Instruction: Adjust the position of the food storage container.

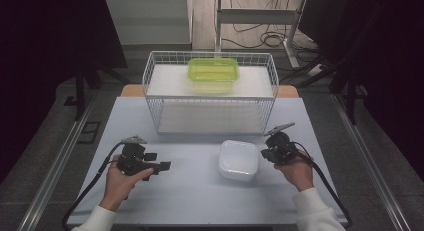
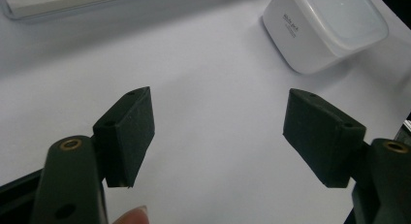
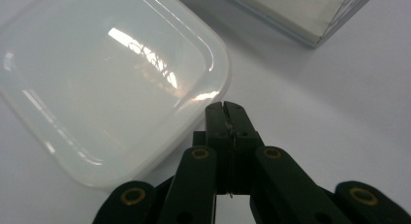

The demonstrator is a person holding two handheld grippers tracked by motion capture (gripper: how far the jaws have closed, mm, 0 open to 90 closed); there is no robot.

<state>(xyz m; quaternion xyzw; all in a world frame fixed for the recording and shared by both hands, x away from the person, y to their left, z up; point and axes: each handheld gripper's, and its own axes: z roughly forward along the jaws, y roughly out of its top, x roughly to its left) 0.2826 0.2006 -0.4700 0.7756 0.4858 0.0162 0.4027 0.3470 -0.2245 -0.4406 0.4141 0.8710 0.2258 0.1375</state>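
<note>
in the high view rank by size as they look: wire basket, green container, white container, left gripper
1. wire basket, by far the largest
2. green container
3. white container, close to the green one; it lies nearer the camera, so that order is unsure
4. left gripper, smallest

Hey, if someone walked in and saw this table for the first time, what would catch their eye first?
Probably the bright green container, sitting on top of the white wire basket at the far side of the table. Next, the white lidded box on the near part of the table, just beside the shut right gripper, while the left gripper stands open with nothing between its jaws.
</note>
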